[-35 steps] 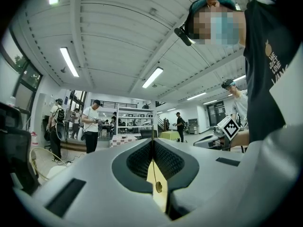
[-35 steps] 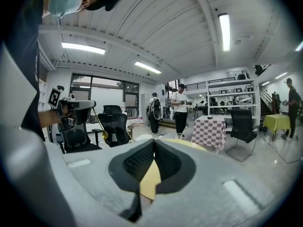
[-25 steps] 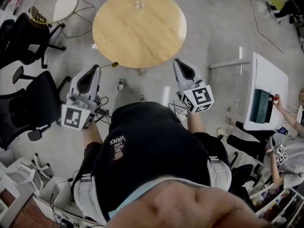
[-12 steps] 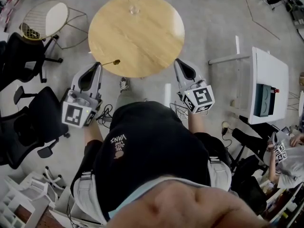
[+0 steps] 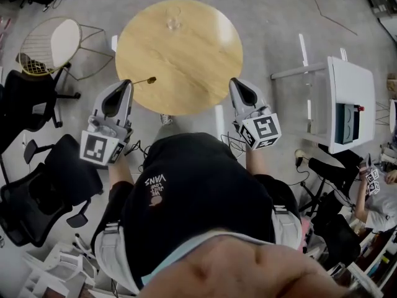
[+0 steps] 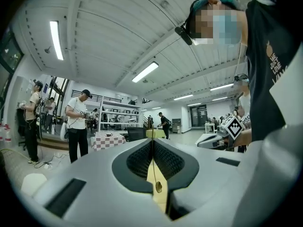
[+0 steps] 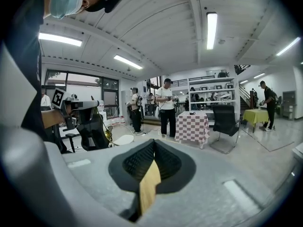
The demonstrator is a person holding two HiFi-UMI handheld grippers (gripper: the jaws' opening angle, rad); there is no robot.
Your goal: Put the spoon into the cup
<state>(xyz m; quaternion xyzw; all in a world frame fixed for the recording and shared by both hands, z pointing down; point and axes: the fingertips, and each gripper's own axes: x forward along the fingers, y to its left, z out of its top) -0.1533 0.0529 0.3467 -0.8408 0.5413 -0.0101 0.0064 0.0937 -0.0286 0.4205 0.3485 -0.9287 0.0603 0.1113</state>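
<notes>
In the head view a clear glass cup (image 5: 173, 18) stands near the far edge of the round wooden table (image 5: 186, 61). My left gripper (image 5: 128, 83) is shut on a thin gold spoon (image 5: 146, 80), which sticks out to the right over the table's near left edge. In the left gripper view the spoon (image 6: 157, 187) shows edge-on between the closed pads of the left gripper (image 6: 152, 144). My right gripper (image 5: 234, 82) sits at the table's near right edge. Its jaws are shut with nothing in them, as the right gripper view shows for the right gripper (image 7: 154, 144). Both grippers are far short of the cup.
Black office chairs (image 5: 37, 185) stand at the left and a wire-frame chair with a white seat (image 5: 59, 42) at the upper left. A white desk (image 5: 350, 104) is at the right. Several people (image 7: 166, 108) stand further off in the room.
The person has walked toward the table. Both grippers, before short of its near edge, now reach it, and the spoon hangs over the tabletop. The left gripper's hold on the spoon is unchanged.
</notes>
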